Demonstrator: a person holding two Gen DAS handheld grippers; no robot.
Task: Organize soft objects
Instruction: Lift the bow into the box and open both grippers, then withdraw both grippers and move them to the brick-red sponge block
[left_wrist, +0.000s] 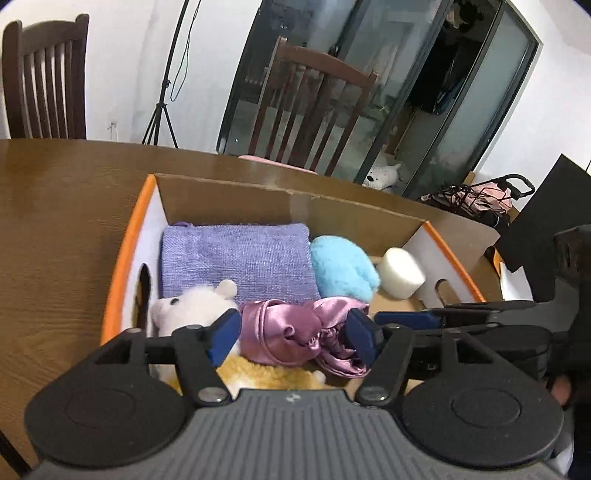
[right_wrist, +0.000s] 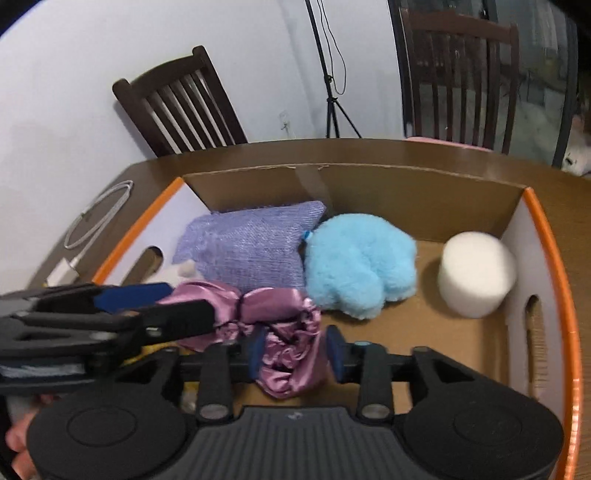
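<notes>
A shiny pink satin cloth (left_wrist: 295, 332), all crumpled, lies at the near side of the cardboard box (right_wrist: 406, 192) on the desk (left_wrist: 55, 221). The left claw (left_wrist: 293, 334) is spread wide around it. The right claw (right_wrist: 295, 352) squeezes its bunched end. Behind it lie one purple towel (left_wrist: 236, 258), one blue fluffy toy (right_wrist: 358, 266), one white roll (right_wrist: 476, 273) and one white plush animal (left_wrist: 192, 302). Two chairs stand behind.

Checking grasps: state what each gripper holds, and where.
Both straddle the pink satin scrunchie: right gripper at its gathered end, left gripper around its bow; contact unclear.
</notes>
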